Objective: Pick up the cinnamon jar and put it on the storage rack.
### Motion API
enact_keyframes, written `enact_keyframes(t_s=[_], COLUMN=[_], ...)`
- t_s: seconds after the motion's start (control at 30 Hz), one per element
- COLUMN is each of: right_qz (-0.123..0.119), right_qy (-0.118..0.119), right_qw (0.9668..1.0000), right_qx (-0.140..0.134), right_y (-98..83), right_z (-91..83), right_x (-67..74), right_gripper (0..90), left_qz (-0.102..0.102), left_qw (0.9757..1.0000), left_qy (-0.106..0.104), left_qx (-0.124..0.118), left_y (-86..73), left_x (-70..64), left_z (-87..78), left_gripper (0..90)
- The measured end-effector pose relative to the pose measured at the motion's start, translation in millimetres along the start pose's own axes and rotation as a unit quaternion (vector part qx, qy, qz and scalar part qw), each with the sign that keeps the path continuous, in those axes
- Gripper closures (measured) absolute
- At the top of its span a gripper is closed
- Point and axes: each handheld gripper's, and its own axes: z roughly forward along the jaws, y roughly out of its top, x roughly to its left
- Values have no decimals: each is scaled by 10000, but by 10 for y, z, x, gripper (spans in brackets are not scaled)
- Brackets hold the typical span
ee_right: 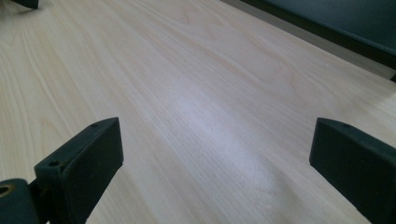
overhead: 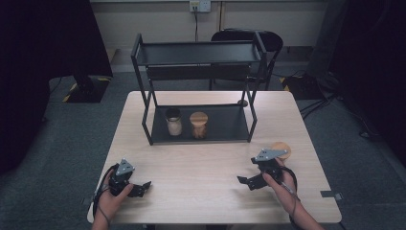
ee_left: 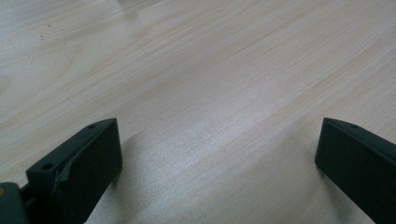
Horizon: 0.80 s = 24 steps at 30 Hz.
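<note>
On the lower shelf of the black two-tier rack [overhead: 143, 86], which stands at the far middle of the counter [overhead: 206, 167], sit two glass jars side by side. The left jar [overhead: 174, 121] has no lid and holds something pale; the right jar [overhead: 198, 125] wears a round wooden lid and holds something brownish. What is in either jar is too small to make out, and no label or writing can be read on them. A loose wooden lid [overhead: 282, 149] lies flat near the counter's right edge, partly hidden behind the grey plate of the right tongs [overhead: 243, 181].

The right tongs rest low over the counter toward its near right corner, held by the person's right hand [overhead: 282, 184], jaws pointing toward the counter's middle. In the right gripper view the two black jaws stand wide apart with bare wood grain between them, nothing held. The left tongs [overhead: 141, 188] sit near the near left corner in the left hand [overhead: 114, 197], and the left gripper view shows their jaws likewise spread wide over bare wood.

The rack's upper shelf looks bare, though its surface is dark and hard to read. Behind the counter a dark chair [overhead: 249, 40] is largely hidden by the rack.
</note>
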Motion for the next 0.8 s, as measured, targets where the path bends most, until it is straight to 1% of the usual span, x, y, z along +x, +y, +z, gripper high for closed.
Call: enact_keyframes(t_s=[0.33,0.5,0.6,0.8], right_qz=[55,-5,25,31], right_qy=[-14,-15,30,18], right_qw=[10000,10000,10000,10000], right_qx=[8,47,38,67], right_y=[-125,-186,-226,-291], right_z=[-130,-182,-211,-257], right_x=[-59,-68,-72,-86], right_gripper=[15,15,15,16], left_qz=[0,3,3,1], left_qw=[10000,10000,10000,10000], left_qy=[0,0,0,1], left_qx=[-1,-1,-2,0], left_y=[0,0,0,0], left_x=[0,0,-1,-1], left_z=[0,0,0,0], left_gripper=[2,2,2,3])
